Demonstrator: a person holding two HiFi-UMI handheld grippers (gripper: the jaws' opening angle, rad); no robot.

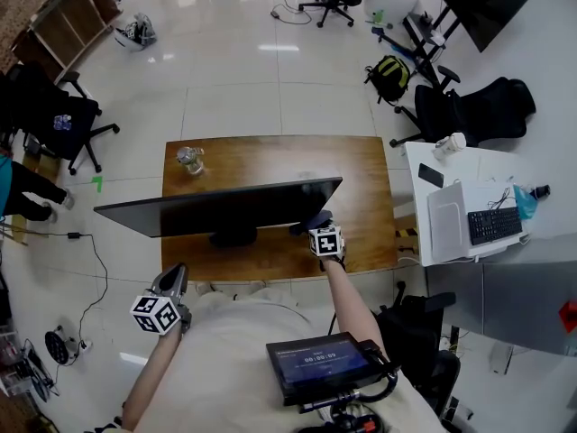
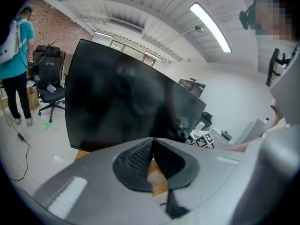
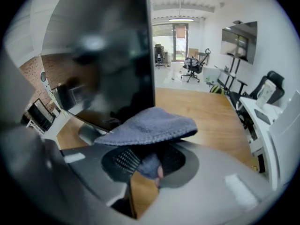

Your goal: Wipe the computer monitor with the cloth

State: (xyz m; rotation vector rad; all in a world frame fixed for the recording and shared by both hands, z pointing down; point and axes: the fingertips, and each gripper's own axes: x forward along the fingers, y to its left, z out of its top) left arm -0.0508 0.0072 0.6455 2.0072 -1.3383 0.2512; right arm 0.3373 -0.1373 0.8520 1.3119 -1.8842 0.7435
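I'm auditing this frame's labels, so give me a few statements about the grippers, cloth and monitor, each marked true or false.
1. The right gripper is shut on the grey cloth. True.
2. The left gripper holds a second cloth. False: its jaws are together with nothing between them.
3. The monitor stands on the wooden table. True.
4. The monitor's screen is lit and shows a picture. False: the screen is dark.
5. The glass jar lies on the floor. False: it stands on the table, behind the monitor near the far left corner.
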